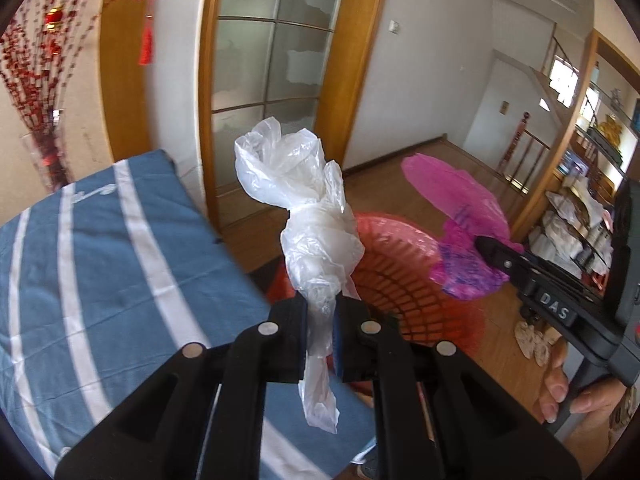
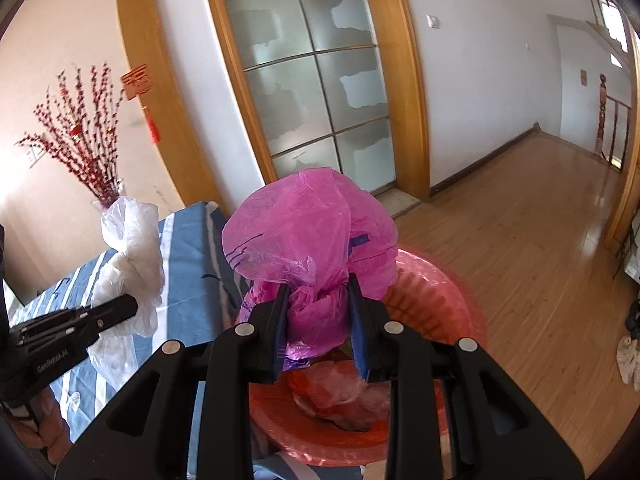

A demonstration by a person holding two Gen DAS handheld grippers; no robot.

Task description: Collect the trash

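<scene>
Left gripper: my left gripper (image 1: 320, 320) is clamped on the white plastic bag (image 1: 308, 216); the pads pinch its twisted neck, the crumpled bulk stands up past the fingertips and a tail hangs down behind them.
Right gripper: my right gripper (image 2: 318, 312) is clamped on the pink plastic bag (image 2: 308, 232), whose bunched lower part sits between the blue pads while the rest billows above them.
White plastic bag, place: I see it held in the air just off the table's right edge, near the rim of the red basket (image 1: 404, 264).
Pink plastic bag, place: held above the red basket, over its near side in the right wrist view.
Red basket: it stands on the wooden floor (image 2: 520, 240) just beside the table (image 1: 100, 260), lined with a reddish bag; crumpled clear and red plastic lies at its bottom.
Table: covered with a blue cloth with white stripes.
Hand: fingers (image 1: 556, 384) wrap the right gripper's handle.
Background: a frosted glass door (image 2: 316, 76) in a wooden frame, and a vase of red branches (image 2: 80, 132) past the table's far corner.
</scene>
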